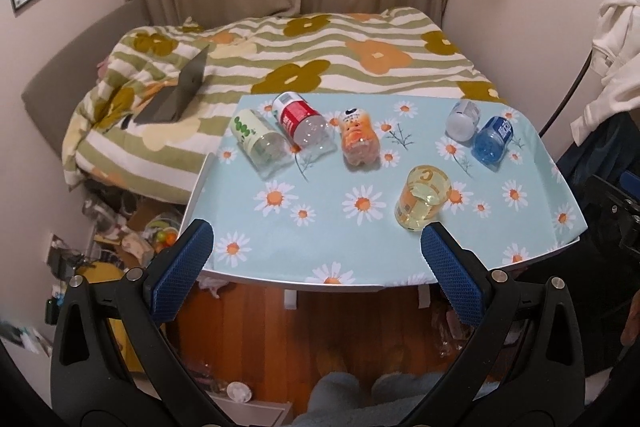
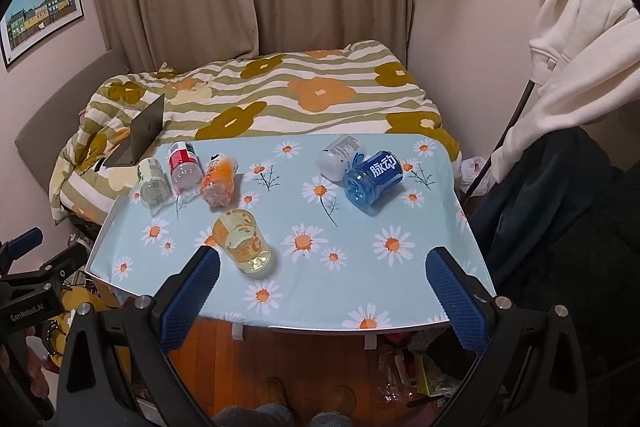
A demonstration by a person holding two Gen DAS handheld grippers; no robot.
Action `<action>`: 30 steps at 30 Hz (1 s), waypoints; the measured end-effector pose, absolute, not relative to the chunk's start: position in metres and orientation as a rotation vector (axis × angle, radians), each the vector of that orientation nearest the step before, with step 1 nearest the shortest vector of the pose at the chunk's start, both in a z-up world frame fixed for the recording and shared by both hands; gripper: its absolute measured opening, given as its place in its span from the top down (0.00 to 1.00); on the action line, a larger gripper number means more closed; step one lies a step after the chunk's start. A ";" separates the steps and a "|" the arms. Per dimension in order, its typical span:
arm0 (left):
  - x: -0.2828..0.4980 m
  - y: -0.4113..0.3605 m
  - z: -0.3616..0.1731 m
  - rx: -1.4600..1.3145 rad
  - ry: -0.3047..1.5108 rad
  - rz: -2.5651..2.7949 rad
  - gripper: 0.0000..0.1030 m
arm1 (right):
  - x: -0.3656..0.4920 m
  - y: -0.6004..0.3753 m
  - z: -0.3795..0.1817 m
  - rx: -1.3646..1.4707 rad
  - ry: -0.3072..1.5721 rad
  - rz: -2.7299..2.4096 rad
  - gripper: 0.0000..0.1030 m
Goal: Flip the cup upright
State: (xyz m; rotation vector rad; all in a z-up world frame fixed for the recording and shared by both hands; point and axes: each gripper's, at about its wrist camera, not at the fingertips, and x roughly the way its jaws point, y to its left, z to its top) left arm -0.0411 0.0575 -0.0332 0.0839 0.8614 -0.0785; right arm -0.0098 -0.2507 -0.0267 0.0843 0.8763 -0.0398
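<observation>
A clear yellow cup (image 1: pixel 422 201) lies on its side on the daisy-print table (image 1: pixel 320 251), near the front; it also shows in the right wrist view (image 2: pixel 242 241). My left gripper (image 1: pixel 316 247) is open and empty, held over the table's front edge, its right finger just in front of the cup. My right gripper (image 2: pixel 322 277) is open and empty over the front edge, its left finger close to the cup's right-front side. Neither gripper touches the cup.
Three bottles lie at the back left: green (image 1: pixel 258 139), red (image 1: pixel 300 125), orange (image 1: pixel 358 139). A white bottle (image 1: pixel 462 119) and a blue bottle (image 1: pixel 492 139) lie at the back right. A bed with a laptop (image 1: pixel 176 93) stands behind. Clothes (image 2: pixel 580 75) hang to the right.
</observation>
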 end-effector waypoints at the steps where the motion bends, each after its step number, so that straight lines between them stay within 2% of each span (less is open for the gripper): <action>1: -0.042 0.057 -0.032 0.084 0.858 -0.080 0.00 | -0.011 -0.250 -0.026 0.083 0.874 -0.042 0.00; 30: -0.045 0.049 -0.023 0.089 0.844 -0.086 0.00 | -0.015 -0.255 -0.019 0.081 0.867 -0.049 0.00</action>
